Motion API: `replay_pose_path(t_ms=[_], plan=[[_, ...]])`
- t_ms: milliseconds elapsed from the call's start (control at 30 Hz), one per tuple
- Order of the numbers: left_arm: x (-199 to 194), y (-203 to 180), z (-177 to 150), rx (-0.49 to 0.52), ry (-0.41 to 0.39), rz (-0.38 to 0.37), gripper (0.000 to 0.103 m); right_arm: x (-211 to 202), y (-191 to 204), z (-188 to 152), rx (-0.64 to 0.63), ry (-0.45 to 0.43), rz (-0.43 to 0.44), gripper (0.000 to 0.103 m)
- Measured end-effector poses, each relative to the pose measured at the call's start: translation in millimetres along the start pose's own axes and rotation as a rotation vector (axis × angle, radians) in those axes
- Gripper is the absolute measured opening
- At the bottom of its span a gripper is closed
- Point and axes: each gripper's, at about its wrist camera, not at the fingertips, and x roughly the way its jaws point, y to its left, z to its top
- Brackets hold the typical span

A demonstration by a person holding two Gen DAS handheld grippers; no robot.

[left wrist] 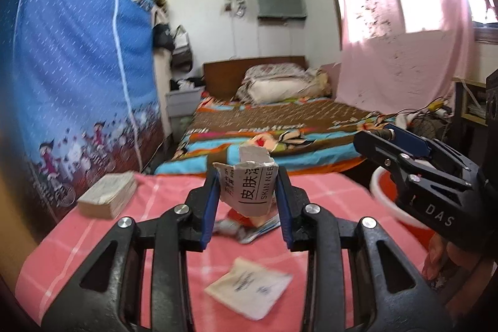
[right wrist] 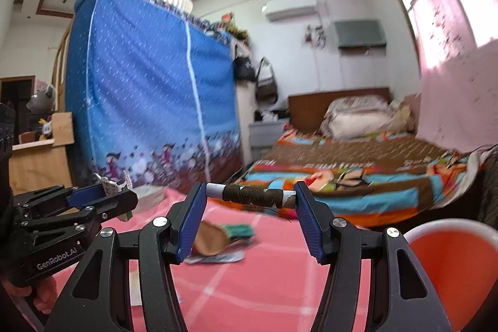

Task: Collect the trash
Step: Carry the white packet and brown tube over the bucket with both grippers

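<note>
So from my end: one stack of cards [left wrist: 107, 195] sits far left on the pink tabletop [left wrist: 93, 235]. My left hand-held gripper [left wrist: 247, 195] is clamped on one torn carton scrap [left wrist: 247, 187], lifted clear. Below lie two more bits: one paper slip [left wrist: 249, 290], one wrapper [right wrist: 214, 258]. Right hand-held gripper [right wrist: 250, 209] pinches one thread spool [right wrist: 250, 195] end to end, beside one orange bin [right wrist: 451, 266].

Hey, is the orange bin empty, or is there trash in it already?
Cannot tell fully. The orange bin shows only bare orange wall inside in the right wrist view; its bottom is out of frame.
</note>
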Motion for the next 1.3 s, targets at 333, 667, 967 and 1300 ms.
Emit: replay_pose_path(t_ms=[333, 667, 967, 1300], plan=[[1.9, -56.2, 23.0, 0.103, -0.098, -0.115, 0.038, -37.4, -42.2, 12.4, 0.008, -0.101, -0.142, 0.056], [15.8, -112.3, 24.7, 0.149, -0.079, -0.249, 0.039, -63.4, -105.5, 9.2, 0.095, -0.073, -0.288, 0.056], [44.2, -158.7, 21.1, 0.138, 0.011, -0.368, 0.04, -71.8, -142.0, -5.3, 0.16, 0.022, -0.379, 0.056], [78.1, -198.0, 11.0, 0.129, 0.19, -0.452, 0.04, -73.8, -179.1, -20.0, 0.282, 0.131, -0.426, 0.056]])
